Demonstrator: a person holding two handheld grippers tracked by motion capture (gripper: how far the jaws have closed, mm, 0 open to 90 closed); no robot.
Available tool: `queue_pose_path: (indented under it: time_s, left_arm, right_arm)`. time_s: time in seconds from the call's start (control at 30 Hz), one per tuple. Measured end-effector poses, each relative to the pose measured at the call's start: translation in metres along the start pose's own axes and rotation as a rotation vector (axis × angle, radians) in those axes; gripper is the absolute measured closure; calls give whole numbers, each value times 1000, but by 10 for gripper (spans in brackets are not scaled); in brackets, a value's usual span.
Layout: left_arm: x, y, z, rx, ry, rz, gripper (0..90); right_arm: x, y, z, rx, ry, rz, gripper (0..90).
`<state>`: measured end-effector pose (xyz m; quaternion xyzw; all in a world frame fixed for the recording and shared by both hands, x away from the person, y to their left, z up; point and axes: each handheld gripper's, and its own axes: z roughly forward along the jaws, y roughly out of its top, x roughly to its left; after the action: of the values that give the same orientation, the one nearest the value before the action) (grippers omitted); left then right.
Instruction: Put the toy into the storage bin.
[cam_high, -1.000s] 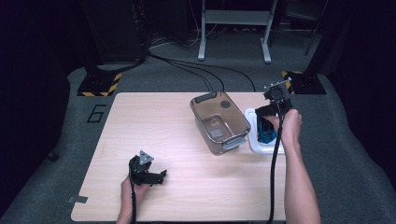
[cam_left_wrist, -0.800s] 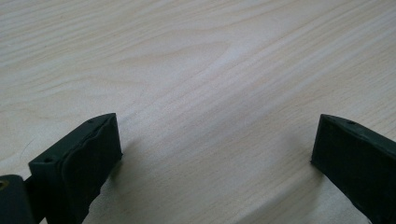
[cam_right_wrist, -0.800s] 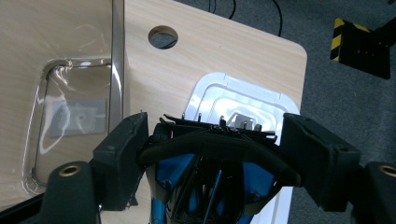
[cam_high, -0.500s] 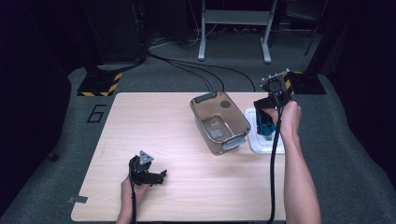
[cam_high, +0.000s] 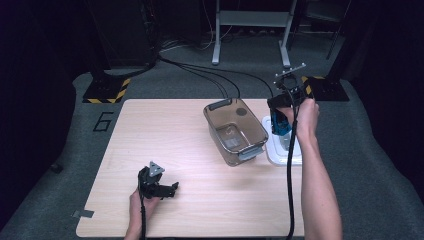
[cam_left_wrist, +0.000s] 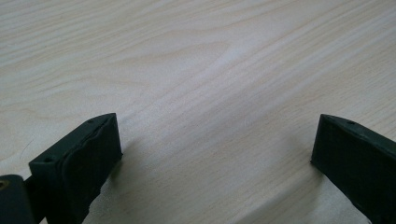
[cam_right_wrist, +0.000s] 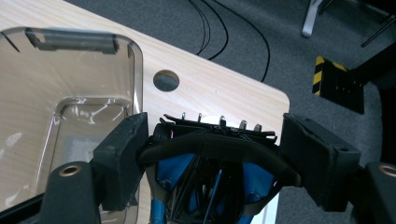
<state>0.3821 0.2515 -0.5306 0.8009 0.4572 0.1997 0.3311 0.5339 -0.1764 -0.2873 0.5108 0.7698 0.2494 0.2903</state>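
While the left tongs (cam_high: 159, 184) rest released on the table (cam_high: 170, 135), the right tongs (cam_high: 280, 120) have risen off the white lid (cam_high: 280, 152), clenched on a blue-and-black headset (cam_right_wrist: 215, 158), now beside the clear bin (cam_high: 235, 131). Likely headed into it.

Matt pale wood table (cam_high: 175, 135), glossy clear smoky plastic tub (cam_high: 235, 131), blue/black plastic tool (cam_right_wrist: 215, 177).

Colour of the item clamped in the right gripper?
Blue and black item; clearest in the right gripper view, between the right gripper jaws.
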Motion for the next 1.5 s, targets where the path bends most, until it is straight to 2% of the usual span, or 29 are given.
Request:
queue_pose_path:
  time_s: [0.47,1.03,1.2,1.3,1.5]
  left_arm:
    - [0,0,0,0,0,1,13]
    - [0,0,0,0,0,0,14]
    - [0,0,0,-1,0,0,14]
    - [0,0,0,0,0,0,14]
    - [0,0,0,0,0,0,14]
  right_arm:
    - [19,25,-13,-61,3,-47,244]
    - [56,39,-22,-100,73,-106,244]
    - [65,39,-19,-105,97,-113,244]
    - [70,39,-15,-86,119,-111,243]
    - [77,39,-9,-84,136,-114,243]
